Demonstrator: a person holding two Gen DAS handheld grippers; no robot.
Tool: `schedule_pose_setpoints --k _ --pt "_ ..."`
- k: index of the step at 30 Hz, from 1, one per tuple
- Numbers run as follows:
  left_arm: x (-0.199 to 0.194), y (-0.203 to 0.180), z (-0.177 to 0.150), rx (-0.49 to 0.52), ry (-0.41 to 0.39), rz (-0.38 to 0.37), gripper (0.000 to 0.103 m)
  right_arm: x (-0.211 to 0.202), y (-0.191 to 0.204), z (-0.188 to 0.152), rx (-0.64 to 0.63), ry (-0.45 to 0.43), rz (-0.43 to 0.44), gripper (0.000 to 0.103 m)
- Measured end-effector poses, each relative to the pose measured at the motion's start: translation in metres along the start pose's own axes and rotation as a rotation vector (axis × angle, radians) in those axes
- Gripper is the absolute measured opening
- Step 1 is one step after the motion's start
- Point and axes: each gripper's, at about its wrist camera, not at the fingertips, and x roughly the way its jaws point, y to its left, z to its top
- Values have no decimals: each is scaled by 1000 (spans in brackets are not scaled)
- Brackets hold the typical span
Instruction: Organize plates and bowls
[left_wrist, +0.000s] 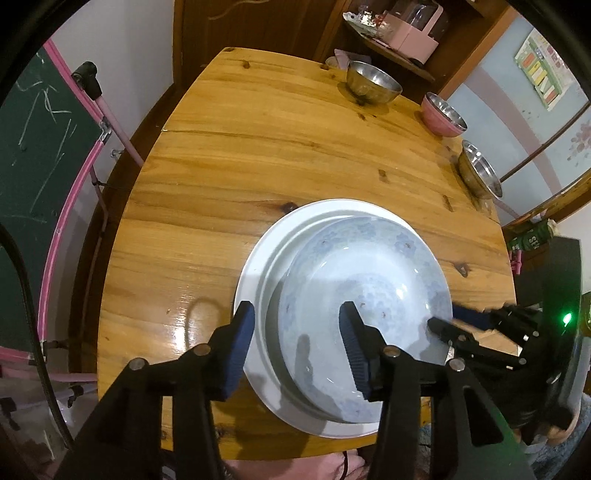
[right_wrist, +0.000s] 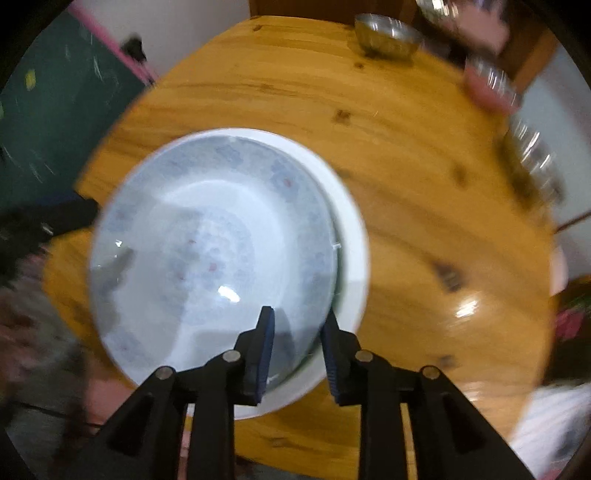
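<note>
Both wrist cameras look steeply down along their fingers at the wooden table (left_wrist: 229, 155), close above the stacked plates (left_wrist: 365, 280). The left view stands left of the plates, facing the table's far edge. The right view, blurred, stands right of them. Shared: the plates (right_wrist: 214, 236), the table (right_wrist: 424, 206), and the three bowls along the far-right edge.
</note>
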Motion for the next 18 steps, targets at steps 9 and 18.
schedule_pose_setpoints --k 9,18 --pt "-20 -13 8 32 -34 -24 48 -28 -6 2 11 -57 69 28" --pt "-77 -74 47 173 -121 -53 69 -86 -56 -6 126 -174 142 28"
